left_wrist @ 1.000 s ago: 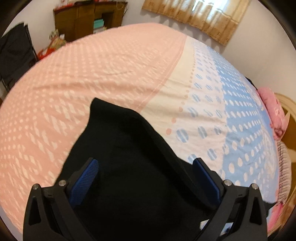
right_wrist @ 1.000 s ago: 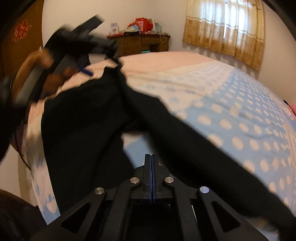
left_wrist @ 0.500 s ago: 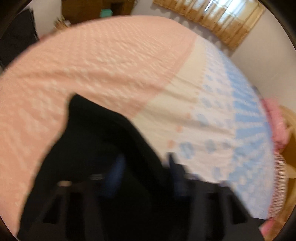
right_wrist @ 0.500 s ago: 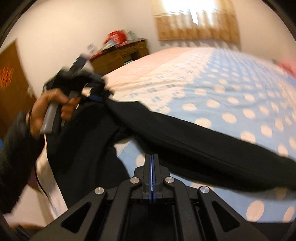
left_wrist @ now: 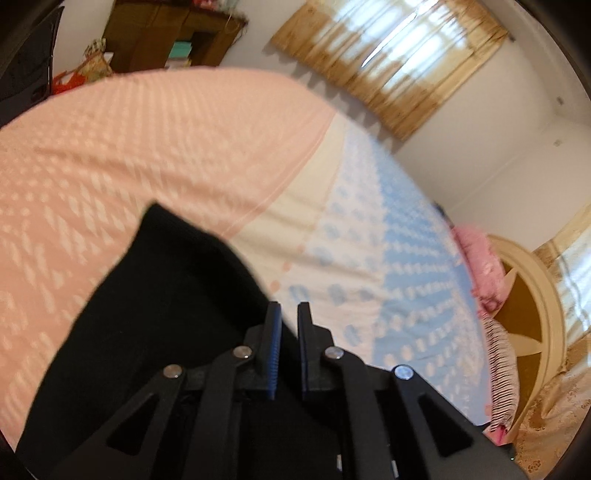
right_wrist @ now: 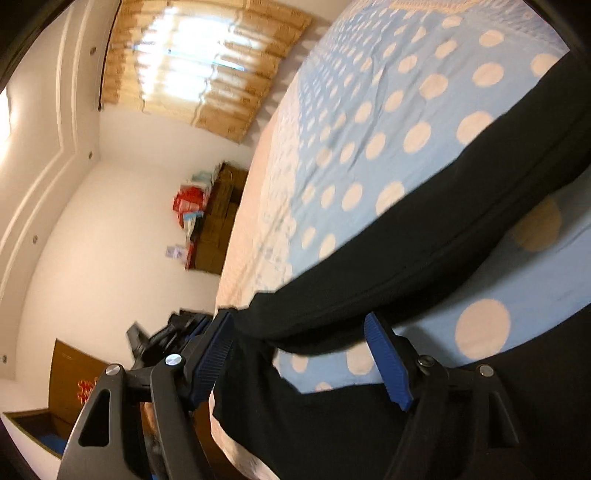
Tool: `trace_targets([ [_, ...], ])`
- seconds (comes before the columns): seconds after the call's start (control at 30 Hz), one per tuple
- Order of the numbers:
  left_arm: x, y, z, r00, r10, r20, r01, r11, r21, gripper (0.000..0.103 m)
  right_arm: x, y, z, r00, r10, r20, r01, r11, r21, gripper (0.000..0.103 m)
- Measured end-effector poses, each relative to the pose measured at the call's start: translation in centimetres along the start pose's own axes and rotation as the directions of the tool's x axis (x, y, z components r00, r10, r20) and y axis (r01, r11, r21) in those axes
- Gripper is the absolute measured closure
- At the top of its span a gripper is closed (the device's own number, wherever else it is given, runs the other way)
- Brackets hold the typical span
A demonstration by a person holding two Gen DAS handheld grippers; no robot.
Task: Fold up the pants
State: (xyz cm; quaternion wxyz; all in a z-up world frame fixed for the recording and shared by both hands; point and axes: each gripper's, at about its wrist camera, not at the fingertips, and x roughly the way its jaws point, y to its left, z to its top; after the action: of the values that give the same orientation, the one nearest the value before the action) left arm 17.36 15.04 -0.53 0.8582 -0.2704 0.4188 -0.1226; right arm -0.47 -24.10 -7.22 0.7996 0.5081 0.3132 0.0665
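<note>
Black pants (left_wrist: 155,295) lie on the bed (left_wrist: 184,147), its cover pink on one side and blue with pale dots on the other. In the left wrist view my left gripper (left_wrist: 288,314) has its jaws nearly together, clamped on the pants' black cloth at its right edge. In the right wrist view my right gripper (right_wrist: 299,325) is open, its blue pads (right_wrist: 388,358) either side of a black pant leg (right_wrist: 424,229) that stretches across the dotted sheet. The left gripper shows dimly beyond it at the bed's edge.
A wooden cabinet (left_wrist: 173,33) with red and teal items stands by the far wall. Curtained windows (left_wrist: 388,62) lie behind the bed. A pink pillow (left_wrist: 480,258) and a cream headboard (left_wrist: 528,295) are at the right.
My left gripper was open over the pants and has shut on the cloth. My right gripper was shut and has opened; its view has rolled sideways.
</note>
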Motion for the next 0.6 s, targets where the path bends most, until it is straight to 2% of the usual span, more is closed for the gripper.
trace_targets([
  [0.1, -1.0, -1.0, 0.2, 0.999, -0.022, 0.037, 0.021, 0.999, 0.027, 0.095, 0.7, -0.4, 0.5, 1.000, -0.010, -0.017, 0.010, 1.000, 0.022, 0.029],
  [0.23, 0.6, -1.5, -0.2, 0.999, 0.049, 0.002, -0.048, 0.995, 0.086, 0.095, 1.8, -0.7, 0.9, 1.000, -0.026, 0.010, 0.025, 0.999, 0.035, 0.034],
  [0.3, 1.3, -1.0, -0.4, 0.998, 0.057, -0.026, -0.056, 0.996, 0.064, 0.093, 1.5, -0.9, 1.0, 0.999, -0.037, 0.022, 0.037, 0.999, 0.024, 0.040],
  [0.37, 1.3, -0.3, -0.7, 0.998, 0.048, -0.048, -0.046, 0.998, 0.035, 0.089, 1.6, -1.0, 1.4, 0.997, -0.074, 0.028, 0.073, 0.997, 0.035, 0.042],
  [0.47, 1.9, 0.0, -0.6, 0.996, 0.071, -0.062, -0.070, 0.997, 0.019, 0.066, 2.6, -1.5, 1.8, 0.995, -0.099, 0.035, 0.096, 0.992, 0.081, 0.042],
  [0.53, 2.7, 0.0, -0.3, 0.991, 0.100, -0.083, -0.100, 0.995, 0.011, 0.035, 2.5, -1.2, 2.0, 0.992, -0.113, 0.046, 0.109, 0.990, 0.084, 0.042],
  [0.57, 3.3, 0.0, -0.2, 0.987, 0.123, -0.100, -0.123, 0.992, 0.008, 0.029, 2.7, -1.0, 2.1, 0.991, -0.128, 0.046, 0.125, 0.989, 0.074, 0.042],
  [0.6, 4.1, 0.1, 0.0, 0.983, 0.146, -0.111, -0.147, 0.989, 0.000, 0.025, 2.8, -0.8, 2.1, 0.989, -0.143, 0.047, 0.140, 0.988, 0.066, 0.048],
])
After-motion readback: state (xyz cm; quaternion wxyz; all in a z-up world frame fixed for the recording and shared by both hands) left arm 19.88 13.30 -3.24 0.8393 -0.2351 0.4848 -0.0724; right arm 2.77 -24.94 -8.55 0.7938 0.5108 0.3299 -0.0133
